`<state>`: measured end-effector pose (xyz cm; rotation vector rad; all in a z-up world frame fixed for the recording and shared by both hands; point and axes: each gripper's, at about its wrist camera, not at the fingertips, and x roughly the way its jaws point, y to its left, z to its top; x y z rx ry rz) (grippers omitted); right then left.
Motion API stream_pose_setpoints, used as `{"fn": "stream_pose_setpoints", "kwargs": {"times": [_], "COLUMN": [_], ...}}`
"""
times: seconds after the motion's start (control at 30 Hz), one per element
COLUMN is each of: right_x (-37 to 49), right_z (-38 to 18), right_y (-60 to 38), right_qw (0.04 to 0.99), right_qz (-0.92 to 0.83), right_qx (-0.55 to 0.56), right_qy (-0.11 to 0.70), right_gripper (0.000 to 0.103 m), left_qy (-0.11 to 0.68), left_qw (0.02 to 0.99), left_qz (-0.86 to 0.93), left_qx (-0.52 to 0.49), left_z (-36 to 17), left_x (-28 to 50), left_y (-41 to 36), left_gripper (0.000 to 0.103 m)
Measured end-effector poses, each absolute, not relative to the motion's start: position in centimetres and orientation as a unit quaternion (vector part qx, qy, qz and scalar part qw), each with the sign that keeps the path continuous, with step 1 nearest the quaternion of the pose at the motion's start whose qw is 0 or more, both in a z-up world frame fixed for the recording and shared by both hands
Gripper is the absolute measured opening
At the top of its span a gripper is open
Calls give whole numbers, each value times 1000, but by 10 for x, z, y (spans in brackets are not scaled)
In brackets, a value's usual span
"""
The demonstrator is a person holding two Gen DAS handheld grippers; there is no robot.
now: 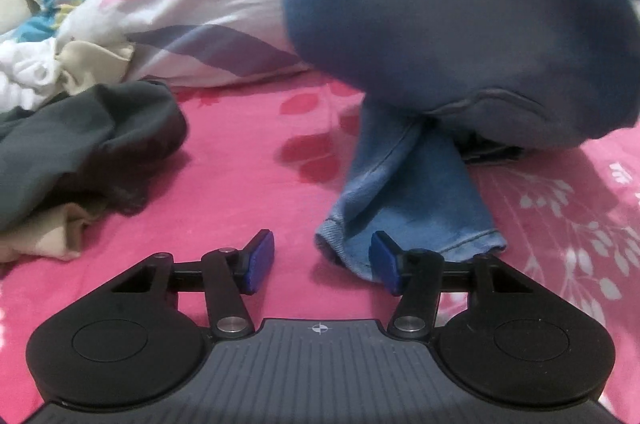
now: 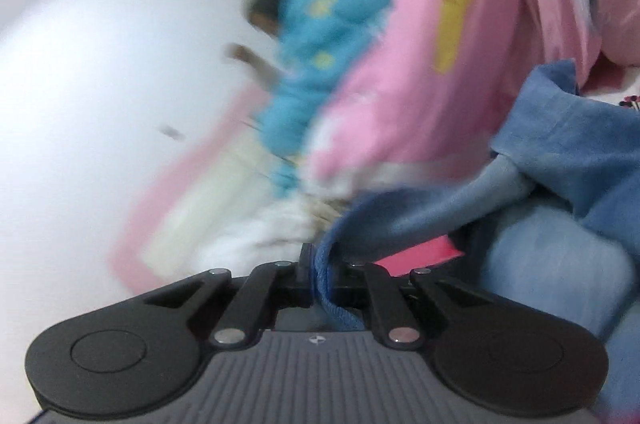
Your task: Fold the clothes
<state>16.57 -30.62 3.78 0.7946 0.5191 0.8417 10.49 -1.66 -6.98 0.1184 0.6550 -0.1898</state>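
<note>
Two claws: right claw [image 2: 316,280] pinches jeans [image 2: 552,264]; left claw [image 1: 322,260] gapes beside hem.

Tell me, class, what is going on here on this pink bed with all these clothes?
A person is folding laundry using handheld tongs. The right tongs are shut on the edge of the blue jeans, lifting part of them. The left tongs are open and hover over the pink bedsheet right at the jeans' leg hem, not gripping it. A dark garment and a rumpled quilt lie beyond, unfolded.
</note>
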Motion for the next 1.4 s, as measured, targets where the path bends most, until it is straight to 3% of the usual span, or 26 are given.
{"fn": "stream_pose_setpoints", "kwargs": {"times": [0.27, 0.37, 0.43, 0.5, 0.53, 0.67, 0.77, 0.83, 0.93, 1.13, 1.27, 1.33, 1.4], "right_x": [-25, -82, -100, -116, -124, -150, -128, -86, -10, 126, 214, 235, 233], "right_z": [20, -14, -40, -50, -56, -21, 20, 36, 51, 31, -26, -40, -38], "right_y": [-434, -467, -480, -487, -490, -495, -486, -451, -375, -230, -174, -171, -183], "right_qw": [817, 872, 882, 880, 877, 913, 937, 948, 957, 922, 875, 861, 868], "right_qz": [377, 243, 134, 77, 48, 3, 19, 57, 118, 178, 169, 177, 186], "right_qx": [430, 404, 389, 384, 381, 348, 297, 238, 101, -188, -303, -279, -228], "right_qy": [68, 130, 230, 270, 290, 215, 184, 201, 246, 289, 338, 387, 399], "right_gripper": [7, 7, 12, 31, 33, 47, 54, 72, 83, 103, 97, 29, 9], "left_qy": [316, 320, 320, 316, 313, 292, 282, 281, 283, 281, 289, 289, 289], "left_qw": [943, 941, 941, 941, 941, 943, 942, 940, 939, 942, 943, 944, 944], "left_qz": [-68, -66, -76, -93, -102, -144, -166, -174, -178, -164, -151, -149, -148], "left_qx": [83, 87, 82, 74, 71, 72, 80, 81, 80, 80, 69, 63, 57], "left_z": [-54, -49, -44, -38, -35, -25, -23, -25, -29, -35, -38, -38, -37], "left_x": [70, 66, 62, 57, 54, 40, 33, 30, 23, 13, 14, 14, 15], "left_y": [21, 22, 18, 12, 8, -9, -19, -22, -20, -1, 16, 21, 25], "left_gripper": [57, 59, 63, 68, 74, 84, 85, 87, 89, 96, 96, 96, 96]}}
